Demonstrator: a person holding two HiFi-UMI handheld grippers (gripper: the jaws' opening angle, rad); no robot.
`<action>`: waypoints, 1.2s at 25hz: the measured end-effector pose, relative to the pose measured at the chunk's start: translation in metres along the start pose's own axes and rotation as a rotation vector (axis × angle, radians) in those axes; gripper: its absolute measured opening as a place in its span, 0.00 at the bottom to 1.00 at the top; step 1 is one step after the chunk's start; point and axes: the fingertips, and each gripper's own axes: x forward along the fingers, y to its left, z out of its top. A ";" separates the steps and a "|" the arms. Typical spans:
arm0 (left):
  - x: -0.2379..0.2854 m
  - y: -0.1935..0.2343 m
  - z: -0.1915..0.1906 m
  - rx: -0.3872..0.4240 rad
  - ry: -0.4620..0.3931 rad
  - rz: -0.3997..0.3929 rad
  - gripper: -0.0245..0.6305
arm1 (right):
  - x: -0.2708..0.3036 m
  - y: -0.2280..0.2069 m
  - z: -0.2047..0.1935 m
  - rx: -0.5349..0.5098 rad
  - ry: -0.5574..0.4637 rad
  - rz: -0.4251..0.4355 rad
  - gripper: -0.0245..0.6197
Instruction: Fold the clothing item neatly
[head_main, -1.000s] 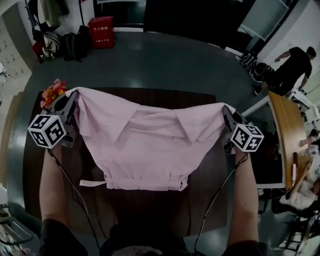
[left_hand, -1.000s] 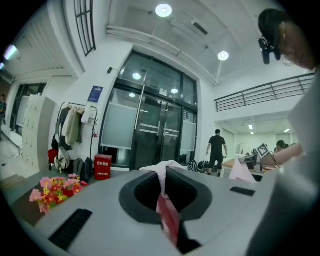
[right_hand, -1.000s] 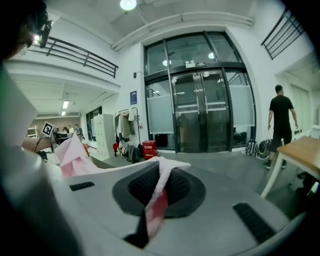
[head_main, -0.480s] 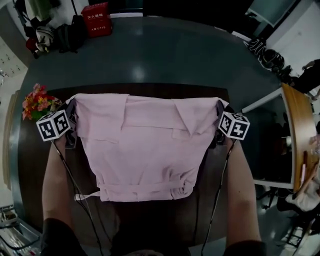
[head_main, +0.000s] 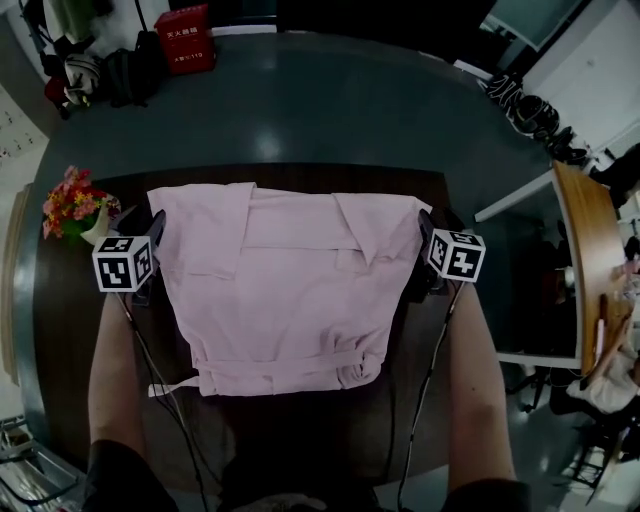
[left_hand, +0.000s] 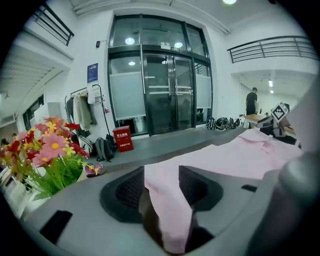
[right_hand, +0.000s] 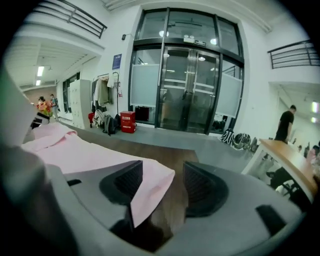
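Grey tools (left_hand: 162, 189) — marker cubes (head_main: 125, 263), black cables (head_main: 430, 372)

A bunch of pink and red flowers (head_main: 72, 203) stands on the left corner of the dark brown wooden table (head_main: 300, 178). Far behind, a red box (head_main: 183, 38) sits on the grey floor (head_main: 330, 100) beside black bags (head_main: 125, 72).

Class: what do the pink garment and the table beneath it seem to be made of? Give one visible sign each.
Pink garment: thin woven cloth, matte; it creases and drapes limply. Table: probably wood or veneer, smooth; brown grain shows.
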 end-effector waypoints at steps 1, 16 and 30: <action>-0.009 -0.006 0.000 0.008 -0.010 -0.005 0.34 | -0.010 -0.003 -0.001 0.028 -0.006 -0.013 0.38; -0.210 -0.148 0.058 -0.042 -0.417 -0.225 0.23 | -0.260 0.146 0.043 0.180 -0.463 0.085 0.17; -0.417 -0.292 -0.017 0.021 -0.472 -0.188 0.05 | -0.499 0.205 -0.026 0.173 -0.625 0.347 0.03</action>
